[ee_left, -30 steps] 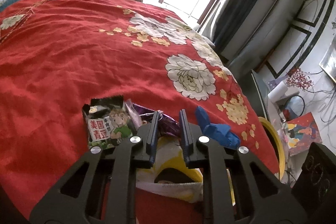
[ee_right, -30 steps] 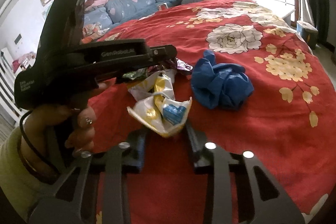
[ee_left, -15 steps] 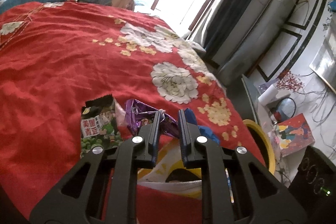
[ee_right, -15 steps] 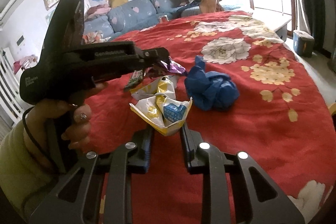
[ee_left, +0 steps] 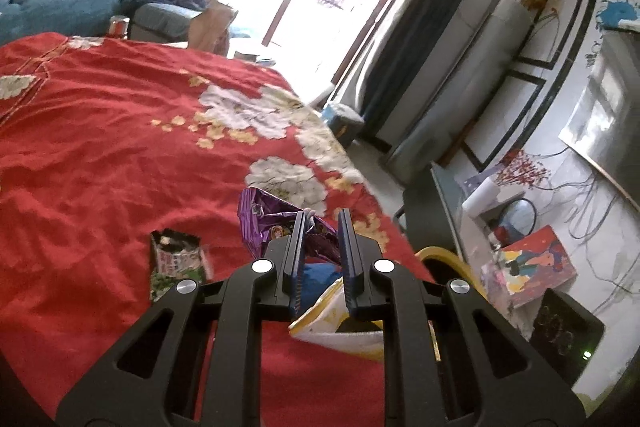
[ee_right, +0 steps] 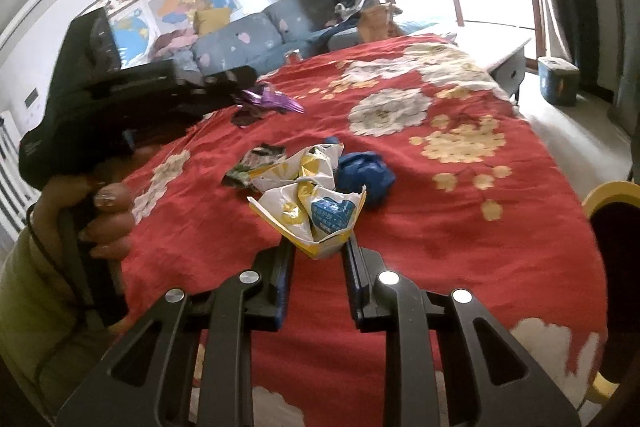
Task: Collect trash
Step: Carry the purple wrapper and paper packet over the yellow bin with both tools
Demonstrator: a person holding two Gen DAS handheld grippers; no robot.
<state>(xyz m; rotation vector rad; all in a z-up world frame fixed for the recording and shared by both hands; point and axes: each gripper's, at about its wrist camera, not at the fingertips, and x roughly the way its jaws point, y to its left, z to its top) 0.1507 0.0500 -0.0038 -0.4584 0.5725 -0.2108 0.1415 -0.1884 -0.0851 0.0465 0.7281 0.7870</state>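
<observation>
**A:** Jaws first: the left gripper was clamped on a purple wrapper, holding it clear above the counter's red cloth. The right gripper had just been closing, and its jaws pinched the bottom corner of a yellow-and-white wrapper.

**B:** Both loaded, then. How secure did they look?

**A:** Not very, to my eye. The purple wrapper was caught by one crinkled edge with most of it sticking out past the tips. Foil like that could slide free on a quick swing.

**B:** And the right side?

**A:** Same worry. Only the lowest fold sat between the jaws, and the rest fanned out above. It seemed to touch a second torn piece behind it, though I couldn't tell whether they were joined. If they were loose, that piece could drag along and drop on the floor.

**B:** Where would it all go?

**A:** A yellow-rimmed bin stood just off the counter's edge on the right, probably the target. With both grippers near each other, they could collide heading there.

**B:** Anything left behind?

**A:** A green packet and a blue wad lay on the cloth, close enough to be knocked by a low pass.
</observation>
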